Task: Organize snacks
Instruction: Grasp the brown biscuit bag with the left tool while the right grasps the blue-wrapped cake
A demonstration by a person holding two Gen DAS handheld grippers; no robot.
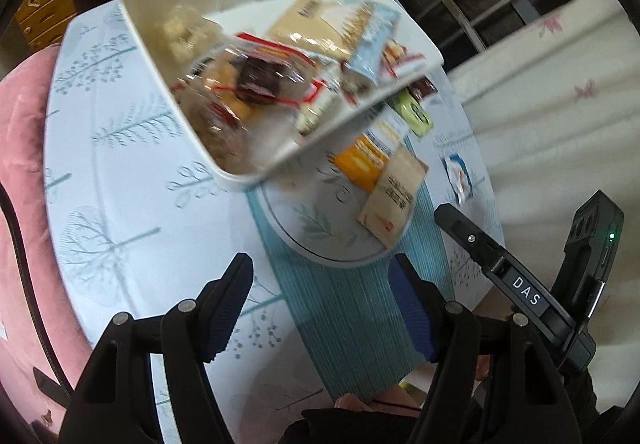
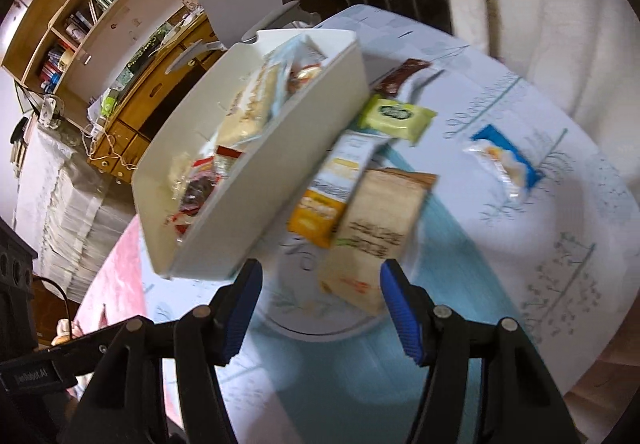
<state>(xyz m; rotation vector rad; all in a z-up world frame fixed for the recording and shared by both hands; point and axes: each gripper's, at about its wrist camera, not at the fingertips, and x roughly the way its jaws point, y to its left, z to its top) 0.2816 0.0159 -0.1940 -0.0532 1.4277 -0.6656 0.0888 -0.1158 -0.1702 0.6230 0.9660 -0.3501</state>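
Right wrist: bin (image 2: 256,180) lies diagonally.

Ahead of your right gripper (image 2: 320,308) a plate (image 2: 288,308) sits on a placemat (image 2: 360,384) on the table (image 2: 560,204). Several snack packets lie on the plate; the nearest packet (image 2: 380,228) lies just beyond the fingertips. Ahead and to the left, a bin (image 2: 256,204) stands touching the plate's left side, with more snacks (image 2: 248,112) inside it. Farther right, a single wrapped snack (image 2: 504,160) lies alone on the table, well apart from the plate.
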